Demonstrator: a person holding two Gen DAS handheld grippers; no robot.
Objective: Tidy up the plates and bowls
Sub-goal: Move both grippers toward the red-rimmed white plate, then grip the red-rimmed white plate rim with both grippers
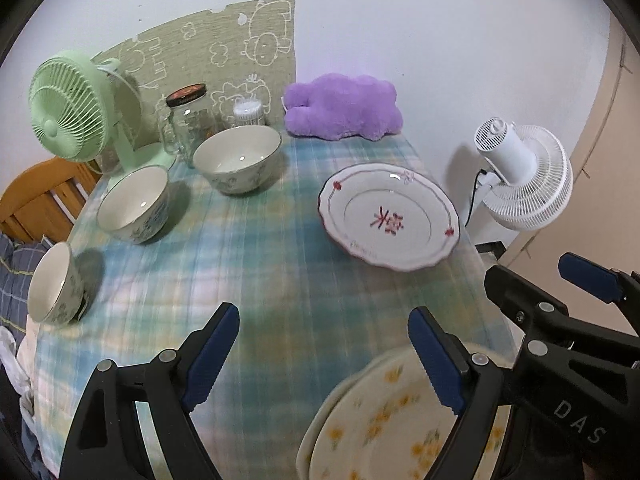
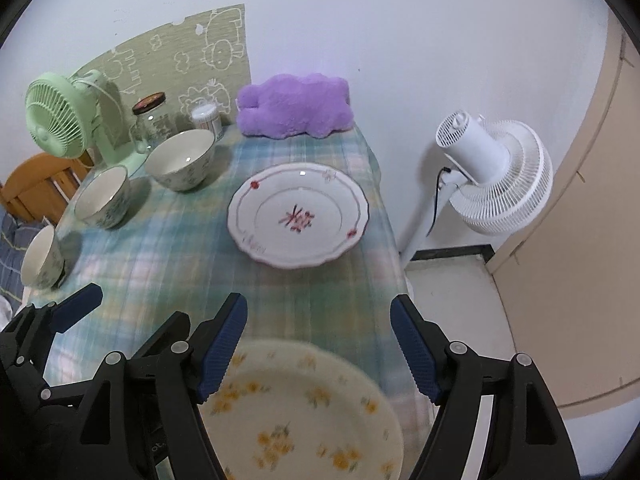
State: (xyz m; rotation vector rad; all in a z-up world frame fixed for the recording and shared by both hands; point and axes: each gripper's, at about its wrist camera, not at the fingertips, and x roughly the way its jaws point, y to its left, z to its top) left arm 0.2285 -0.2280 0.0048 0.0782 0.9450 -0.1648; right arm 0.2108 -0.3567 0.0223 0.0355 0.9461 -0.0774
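Left tongs [image 1: 324,354]: wide, holding nothing, above the near surface [image 1: 248,264].
Right tongs [image 2: 320,344]: wide, holding nothing, over the yellow plate [image 2: 304,412].
Yellow plate: near right edge of the surface, flat, blurred.
Red plate [image 2: 298,216]: right of middle, far of the yellow plate, well apart from it.
Bowls: three in a row on the left; largest [image 1: 237,159] farthest, middle [image 1: 134,204] near it, smallest [image 1: 54,284] nearest, at the left edge.
Far left: green fan [image 1: 68,120], jar [image 1: 190,118] beside it.
Far edge: purple plush [image 1: 342,106].
Off the surface, right: white fan [image 2: 496,176].
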